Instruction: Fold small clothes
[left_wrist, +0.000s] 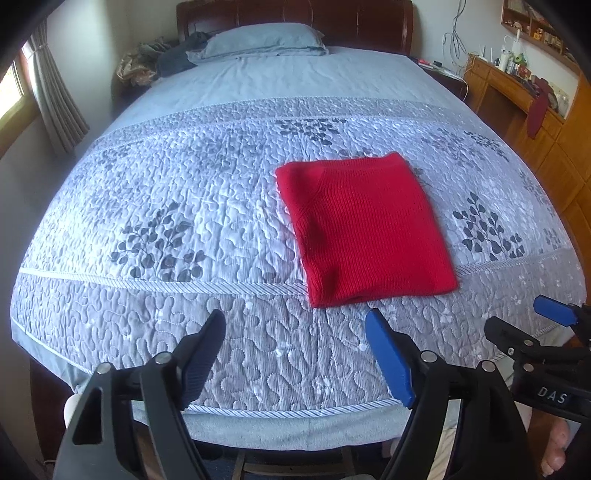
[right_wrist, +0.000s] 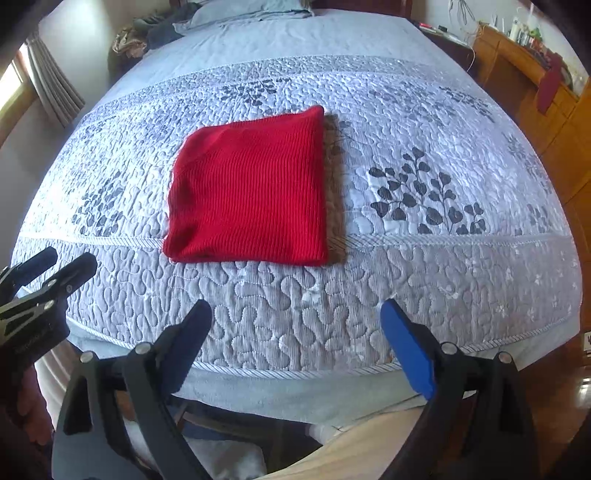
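Observation:
A red knitted garment (left_wrist: 364, 229) lies folded into a flat rectangle on the quilted bed cover (left_wrist: 184, 206); it also shows in the right wrist view (right_wrist: 251, 188). My left gripper (left_wrist: 297, 321) is open and empty, held back over the bed's near edge, short of the garment's front edge. My right gripper (right_wrist: 295, 310) is open and empty, also back near the bed's foot edge, to the right of the left one. Each gripper shows at the side of the other's view: the right one (left_wrist: 546, 317) and the left one (right_wrist: 55, 266).
A grey pillow (left_wrist: 264, 38) and dark clothes (left_wrist: 177, 55) lie at the bed's head by the wooden headboard (left_wrist: 295, 14). A wooden desk with clutter (left_wrist: 517, 85) stands to the right. A window and curtain (left_wrist: 51, 96) are on the left.

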